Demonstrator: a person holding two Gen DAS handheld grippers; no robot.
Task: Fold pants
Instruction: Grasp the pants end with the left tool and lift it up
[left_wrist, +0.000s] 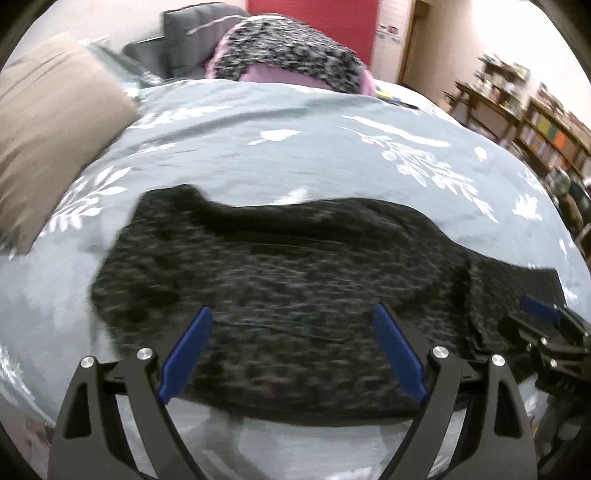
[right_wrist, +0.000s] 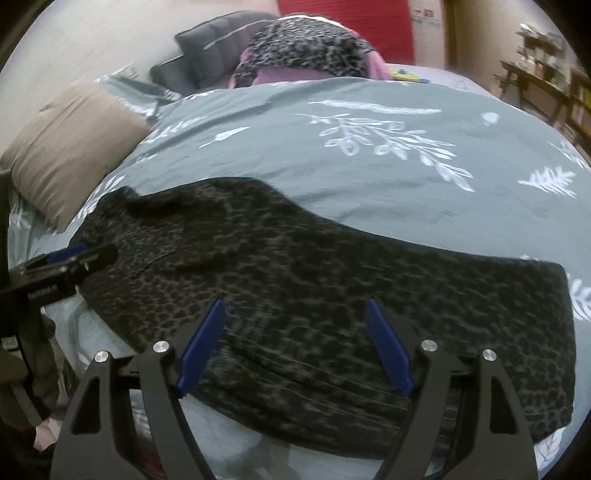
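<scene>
Bedroom, dim light; a bed under a grey-green duvet (left_wrist: 258, 147) with white leaf prints fills most of the left wrist view. Tan pillow (left_wrist: 55, 129) at far left, dark grey cushions and a speckled blanket over something pink at the head, bookshelves (left_wrist: 546, 136) off to the right. Picture smeared with motion blur.

Left wrist view: the pants (left_wrist: 280, 295) — dark, leopard-like print — lie flat across the near part of the duvet in a long band, apparently doubled already, one end near the tan pillow side, the other running right. The left gripper (left_wrist: 291, 350) hangs over the near middle of the cloth, blue fingers spread wide, nothing between them. The right gripper (left_wrist: 543, 317) shows at the right edge above the darker end of the band; from here I cannot tell how its jaws stand.

Right wrist view: same pants (right_wrist: 325, 295), band running from the pillow (right_wrist: 70, 151) side down to a squared end at right. The right gripper (right_wrist: 295, 343) sits over the near edge, fingers apart and empty. The left gripper (right_wrist: 70, 258) pokes in from the left, above the cloth's far-left end.

Risks, as I judge them: the cloth looks thin and slippery on a soft duvet, so a pinch may catch only the top layer and peel the fold open. A deep pinch could grab the duvet too. Uneven lifting by the two hands would skew the edges — a crooked fold.
</scene>
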